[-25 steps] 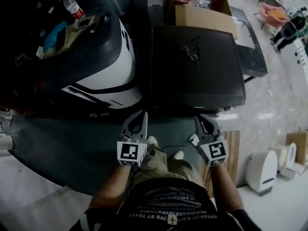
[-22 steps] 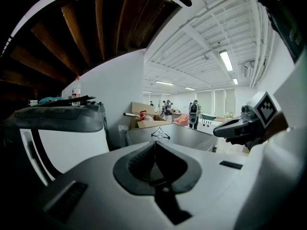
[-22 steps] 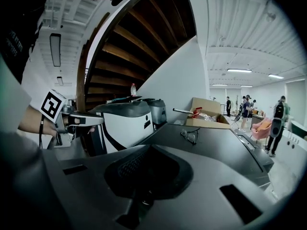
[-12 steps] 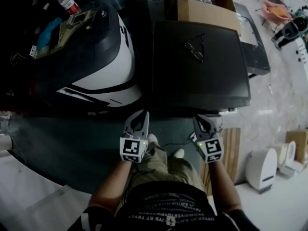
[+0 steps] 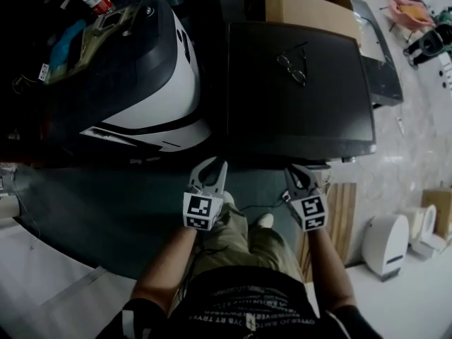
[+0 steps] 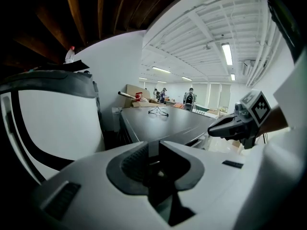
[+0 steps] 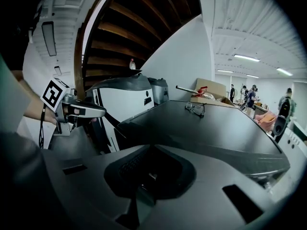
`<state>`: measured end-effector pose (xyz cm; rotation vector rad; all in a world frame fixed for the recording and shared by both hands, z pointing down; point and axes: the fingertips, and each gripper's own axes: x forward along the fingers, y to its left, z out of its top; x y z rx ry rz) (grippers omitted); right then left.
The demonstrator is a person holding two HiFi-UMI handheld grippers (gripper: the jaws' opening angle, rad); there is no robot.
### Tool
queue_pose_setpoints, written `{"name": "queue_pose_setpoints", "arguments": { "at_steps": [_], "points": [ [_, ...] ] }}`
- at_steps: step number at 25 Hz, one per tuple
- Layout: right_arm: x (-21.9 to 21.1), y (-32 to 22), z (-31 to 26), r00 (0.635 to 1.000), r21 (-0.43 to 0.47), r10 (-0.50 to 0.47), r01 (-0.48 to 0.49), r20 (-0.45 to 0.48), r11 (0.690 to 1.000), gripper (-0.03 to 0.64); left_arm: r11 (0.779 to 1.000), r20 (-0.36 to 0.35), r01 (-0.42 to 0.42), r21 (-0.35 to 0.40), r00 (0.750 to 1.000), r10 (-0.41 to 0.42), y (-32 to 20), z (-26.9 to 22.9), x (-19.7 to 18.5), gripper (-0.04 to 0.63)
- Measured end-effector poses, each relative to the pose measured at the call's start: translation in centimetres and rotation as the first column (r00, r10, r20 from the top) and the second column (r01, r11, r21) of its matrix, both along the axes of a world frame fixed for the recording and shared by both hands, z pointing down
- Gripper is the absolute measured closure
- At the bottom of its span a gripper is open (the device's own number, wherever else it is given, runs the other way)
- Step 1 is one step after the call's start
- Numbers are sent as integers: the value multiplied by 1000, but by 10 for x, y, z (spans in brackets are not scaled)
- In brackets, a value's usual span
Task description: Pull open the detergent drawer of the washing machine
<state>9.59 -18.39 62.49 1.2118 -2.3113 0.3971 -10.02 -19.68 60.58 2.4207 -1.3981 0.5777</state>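
I am looking down on the washer (image 5: 296,111), its dark top carrying only glasses (image 5: 295,63) toward the far side. I am holding the left tongs (image 5: 214,167) just in front of the washer's near edge, toward its left corner. The right tongs (image 5: 296,171) are hanging just in front of the same edge, nearer its right corner. Both are clenched on nothing: each gripper view is showing the tips meeting, with only air in the loop behind them. Neither seems to be touching the washer.

The drawer is not showing in any view. I am judging that it sits on the washer's front face, below the near edge, where the top is hiding it from the head view.

So the task is barely starting: no grasp, no pull, and the drawer is presumably shut. What is left is lowering one pair to the front, releasing it, finding the drawer's lip, gripping it and drawing it toward me. A white machine (image 5: 162,83) is standing just left of the washer.
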Motion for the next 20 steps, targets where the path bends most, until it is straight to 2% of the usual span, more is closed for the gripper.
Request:
{"name": "queue_pose_setpoints", "arguments": {
  "at_steps": [9, 13, 20],
  "points": [
    [1, -4, 30, 1000, -39, 1, -2, -31, 999, 611, 995, 14, -49, -85, 999, 50, -1, 48, 1, 499],
    [5, -5, 36, 999, -58, 0, -3, -47, 998, 571, 993, 22, -46, -109, 999, 49, -4, 61, 3, 495],
    [3, -10, 52, 998, -87, -24, 18, -66, 996, 552, 989, 22, -66, -134, 997, 70, -10, 73, 9, 488]
  ]
}}
